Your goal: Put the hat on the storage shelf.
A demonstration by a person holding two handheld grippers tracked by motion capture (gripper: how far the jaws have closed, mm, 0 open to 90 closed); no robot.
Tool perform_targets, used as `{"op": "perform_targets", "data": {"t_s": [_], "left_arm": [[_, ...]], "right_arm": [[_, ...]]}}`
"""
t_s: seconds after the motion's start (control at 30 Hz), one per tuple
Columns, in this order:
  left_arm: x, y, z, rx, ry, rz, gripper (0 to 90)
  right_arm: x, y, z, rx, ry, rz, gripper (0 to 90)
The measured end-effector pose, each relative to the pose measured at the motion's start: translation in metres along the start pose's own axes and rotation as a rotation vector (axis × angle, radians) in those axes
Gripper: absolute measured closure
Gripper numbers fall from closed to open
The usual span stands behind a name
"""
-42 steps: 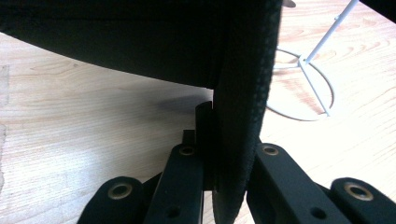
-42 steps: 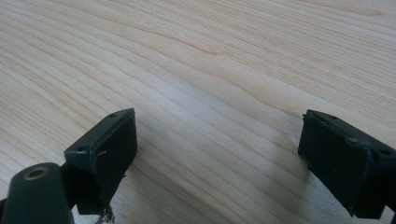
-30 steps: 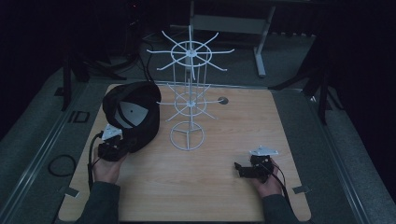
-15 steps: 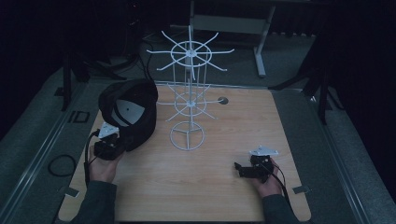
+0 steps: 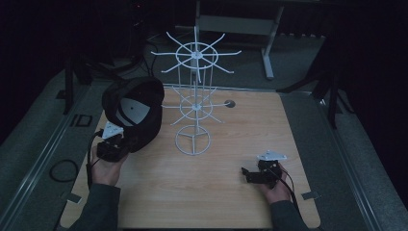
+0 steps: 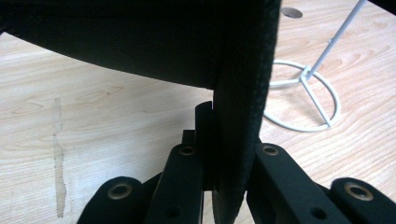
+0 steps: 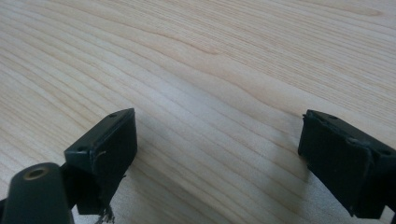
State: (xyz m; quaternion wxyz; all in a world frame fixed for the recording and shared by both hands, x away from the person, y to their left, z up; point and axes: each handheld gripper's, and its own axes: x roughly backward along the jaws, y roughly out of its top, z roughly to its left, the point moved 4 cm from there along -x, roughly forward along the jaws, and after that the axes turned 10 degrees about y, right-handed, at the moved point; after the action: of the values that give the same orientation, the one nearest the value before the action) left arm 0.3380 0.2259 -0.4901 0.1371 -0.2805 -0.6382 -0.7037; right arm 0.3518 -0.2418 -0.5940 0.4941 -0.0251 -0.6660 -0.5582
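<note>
The left gripper was clamped on the edge of a black cap, its jaws closed on the fabric rim as the left gripper view showed it; the cap was held up off the surface, opening turned toward the person, near the left edge; from the cap the white wire rack stood at about three o'clock, just beside it, its ring base resting on the wood and its hooked arms spreading higher up; the left hand was much the nearer to the rack; the right gripper lay low at about five o'clock from the rack, well apart, jaws spread wide over bare wood with nothing between them; judged from this, hanging the cap called for a carry rightward and up.
</note>
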Motion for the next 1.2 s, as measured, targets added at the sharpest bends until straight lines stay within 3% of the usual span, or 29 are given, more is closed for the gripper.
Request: {"op": "perform_targets", "data": {"t_s": [1.2], "left_arm": [[0.02,0.025,0.002,0.024,0.052,-0.051,86.7]], "right_arm": [[0.0,0.0,0.0,0.003,0.001,0.0,11.5]]}}
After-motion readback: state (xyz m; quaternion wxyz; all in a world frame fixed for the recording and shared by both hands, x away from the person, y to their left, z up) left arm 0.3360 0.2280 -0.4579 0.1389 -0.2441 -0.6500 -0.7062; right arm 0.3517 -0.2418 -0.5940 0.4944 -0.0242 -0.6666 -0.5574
